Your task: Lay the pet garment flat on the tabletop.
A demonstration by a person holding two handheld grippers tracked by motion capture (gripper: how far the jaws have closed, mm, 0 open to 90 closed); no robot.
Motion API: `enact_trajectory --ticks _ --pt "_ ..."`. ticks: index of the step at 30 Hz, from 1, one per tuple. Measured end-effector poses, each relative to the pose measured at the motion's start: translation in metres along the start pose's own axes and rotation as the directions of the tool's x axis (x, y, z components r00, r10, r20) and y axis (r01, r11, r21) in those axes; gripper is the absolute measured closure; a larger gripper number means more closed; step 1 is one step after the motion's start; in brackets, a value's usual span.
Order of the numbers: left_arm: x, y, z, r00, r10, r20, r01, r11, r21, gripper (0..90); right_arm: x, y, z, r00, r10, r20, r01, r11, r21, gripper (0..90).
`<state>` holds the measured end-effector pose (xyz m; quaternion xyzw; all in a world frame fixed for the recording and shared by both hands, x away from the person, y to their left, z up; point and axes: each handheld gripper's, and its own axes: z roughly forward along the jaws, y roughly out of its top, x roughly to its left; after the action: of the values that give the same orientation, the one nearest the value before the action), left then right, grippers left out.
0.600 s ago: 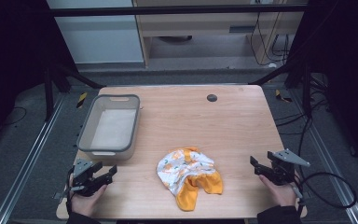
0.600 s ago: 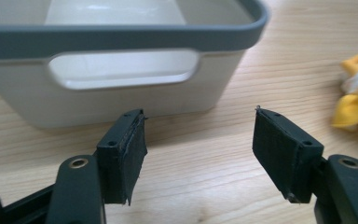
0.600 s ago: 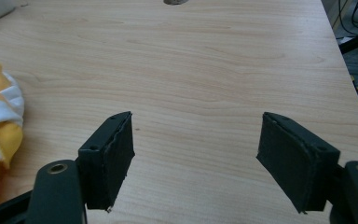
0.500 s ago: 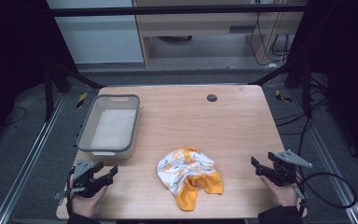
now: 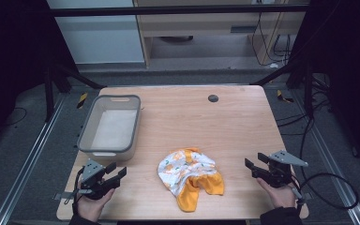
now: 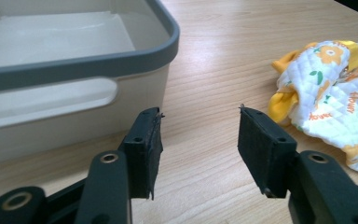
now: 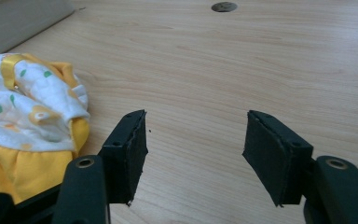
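Left gripper [image 5: 114, 176] sits at the near left corner of the table [image 5: 243, 122], held in a hand, jaws spread with nothing between them. In the left gripper view the bare wood shows through the gap; the pads [image 6: 147, 149] touch nothing.

Just beyond it, at the left side: grey-rimmed plastic bin [image 5: 108, 127], pale inside, nothing in it as far as the high view shows. Its near wall stands just past the left gripper's jaws.

Centre, near edge: crumpled cloth [image 5: 190, 176], white quilted fabric with orange flowers and a yellow lining, lying in a loose heap on the wood. It is apart from the bin and well apart from both grippers. Nothing holds or touches it.

Far centre: small dark round hole cover [image 5: 213, 98] set in the tabletop.

Right gripper [image 5: 254, 165] at the near right corner, held in a hand, jaws likewise spread and empty, pointing left toward the cloth. In the right gripper view the cloth lies off to the left of the pads [image 7: 129, 156].

Judgement: the work reads as barely begun. Cloth ungrasped, bin unfilled. All of it is left: reach, pinch the cloth, carry it, likely to the bin.
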<state>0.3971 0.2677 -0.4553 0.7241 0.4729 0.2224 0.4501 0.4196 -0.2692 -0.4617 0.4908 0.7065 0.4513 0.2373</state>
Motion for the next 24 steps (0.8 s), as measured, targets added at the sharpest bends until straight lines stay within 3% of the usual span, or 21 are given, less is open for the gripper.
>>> enact_trajectory --ticks 8,24 --pt "-0.007 0.007 0.004 0.9996 0.013 0.027 -0.013 0.9999 -0.001 53.1 0.009 0.01 0.005 0.9993 -0.005 -0.036 0.004 1.0 -0.012 41.5" --pt "-0.025 0.037 0.031 0.9965 0.042 0.073 -0.042 0.9991 -0.005 56.3 0.025 0.036 0.017 0.993 -0.059 -0.103 0.057 0.998 -0.022 45.7"
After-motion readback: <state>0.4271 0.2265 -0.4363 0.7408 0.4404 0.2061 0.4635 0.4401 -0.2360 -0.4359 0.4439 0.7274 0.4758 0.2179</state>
